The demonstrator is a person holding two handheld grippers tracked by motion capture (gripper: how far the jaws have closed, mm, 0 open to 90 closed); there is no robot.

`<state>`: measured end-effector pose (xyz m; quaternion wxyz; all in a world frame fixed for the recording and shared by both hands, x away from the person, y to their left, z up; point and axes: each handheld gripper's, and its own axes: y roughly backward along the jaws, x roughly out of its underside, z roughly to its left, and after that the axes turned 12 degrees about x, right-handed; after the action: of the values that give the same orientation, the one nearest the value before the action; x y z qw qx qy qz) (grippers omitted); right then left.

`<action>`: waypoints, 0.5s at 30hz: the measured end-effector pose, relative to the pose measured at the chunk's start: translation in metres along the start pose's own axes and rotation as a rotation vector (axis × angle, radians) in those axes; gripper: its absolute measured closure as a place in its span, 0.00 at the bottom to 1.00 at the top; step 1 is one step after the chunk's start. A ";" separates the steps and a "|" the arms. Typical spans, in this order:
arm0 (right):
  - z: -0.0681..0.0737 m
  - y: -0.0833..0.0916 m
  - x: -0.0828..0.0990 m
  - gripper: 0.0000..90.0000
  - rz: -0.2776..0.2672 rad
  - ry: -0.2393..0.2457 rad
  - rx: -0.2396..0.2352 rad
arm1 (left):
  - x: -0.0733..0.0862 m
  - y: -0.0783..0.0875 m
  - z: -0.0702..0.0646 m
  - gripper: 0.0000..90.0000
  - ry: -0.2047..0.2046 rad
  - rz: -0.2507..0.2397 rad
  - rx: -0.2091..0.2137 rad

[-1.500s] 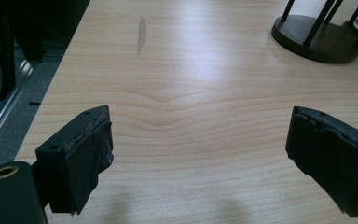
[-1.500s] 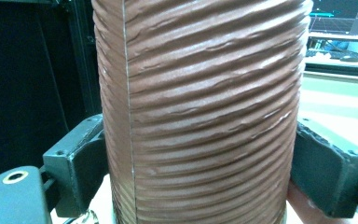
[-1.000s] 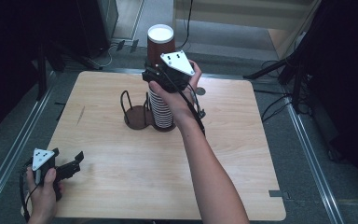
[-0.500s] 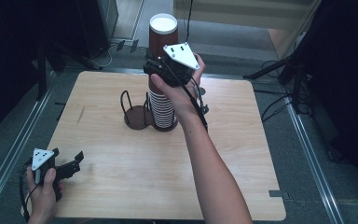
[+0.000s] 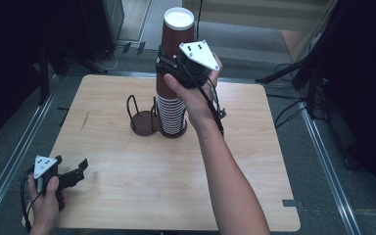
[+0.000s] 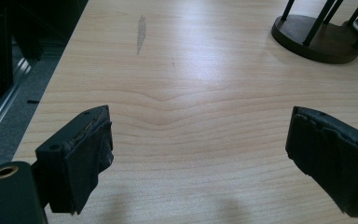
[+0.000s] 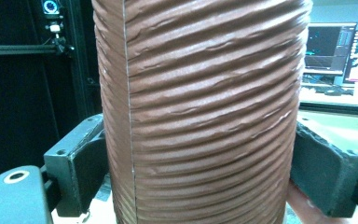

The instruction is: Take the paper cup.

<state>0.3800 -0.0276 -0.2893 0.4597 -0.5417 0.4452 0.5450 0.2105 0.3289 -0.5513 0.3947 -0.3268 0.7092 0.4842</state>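
A brown ribbed paper cup [image 5: 177, 34] with a white inside stands upright over a stack of like cups [image 5: 172, 115] at the table's back middle. My right gripper [image 5: 169, 68] is shut on it, and in the right gripper view both pads [image 7: 86, 163] press the cup's [image 7: 200, 107] sides. The hand hides where the cup meets the stack, so I cannot tell if it is free. My left gripper [image 5: 78, 169] rests low at the front left corner, held by a hand. Its jaws [image 6: 198, 154] stand open over bare wood.
A dark round cup holder [image 5: 142, 121] with thin wire posts stands beside the stack, seen also as the holder's base [image 6: 314, 39] in the left gripper view. The wooden table [image 5: 127, 196] has metal rails on the floor at both sides. Cables trail off the back right.
The right hand has lifted the gripped cup higher above the stack. The left hand and its gripper have stayed where they were.
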 end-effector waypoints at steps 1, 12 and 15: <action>-0.002 0.000 0.000 0.14 0.003 -0.001 0.002 | 0.000 0.000 0.000 0.09 0.000 0.000 0.000; -0.023 0.003 -0.001 0.14 0.001 -0.007 0.038 | 0.000 0.000 0.000 0.09 0.000 0.001 0.000; -0.029 0.005 0.000 0.14 0.000 -0.009 0.048 | 0.000 0.000 0.000 0.09 0.000 0.000 0.000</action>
<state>0.3809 -0.0574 -0.2901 0.4744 -0.5282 0.4560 0.5366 0.2106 0.3289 -0.5514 0.3945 -0.3270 0.7092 0.4843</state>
